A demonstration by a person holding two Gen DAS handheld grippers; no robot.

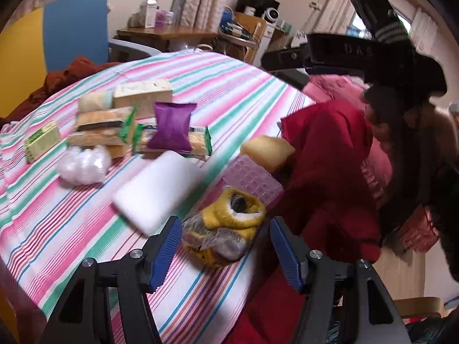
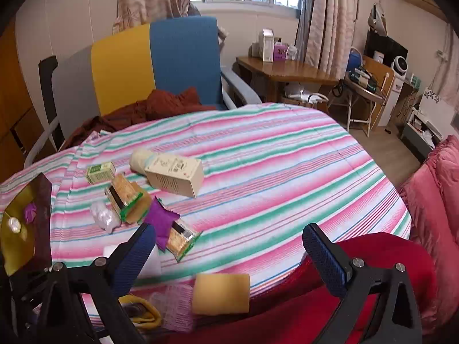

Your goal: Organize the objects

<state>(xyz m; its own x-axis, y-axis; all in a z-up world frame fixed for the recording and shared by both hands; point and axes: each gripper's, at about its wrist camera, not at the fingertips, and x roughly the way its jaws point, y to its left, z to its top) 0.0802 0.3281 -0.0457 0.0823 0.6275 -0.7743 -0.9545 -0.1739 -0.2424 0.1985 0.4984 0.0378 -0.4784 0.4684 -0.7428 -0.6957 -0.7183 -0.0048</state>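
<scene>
The left hand-held gripper (image 1: pixel 225 246) stands open around the soft, light yellow knitted sock bundle (image 1: pixel 226 229); pinch its bulging middle. At two o'clock, the right hand-held gripper (image 2: pixel 229 261) gapes empty.

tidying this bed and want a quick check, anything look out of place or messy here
Mostly the snack pile: the purple packet lies on top of a cracker pack, and other packs are stacked crooked beside the cream box. A yellow sponge sits at the very edge of the striped cover, against the red cloth.
</scene>
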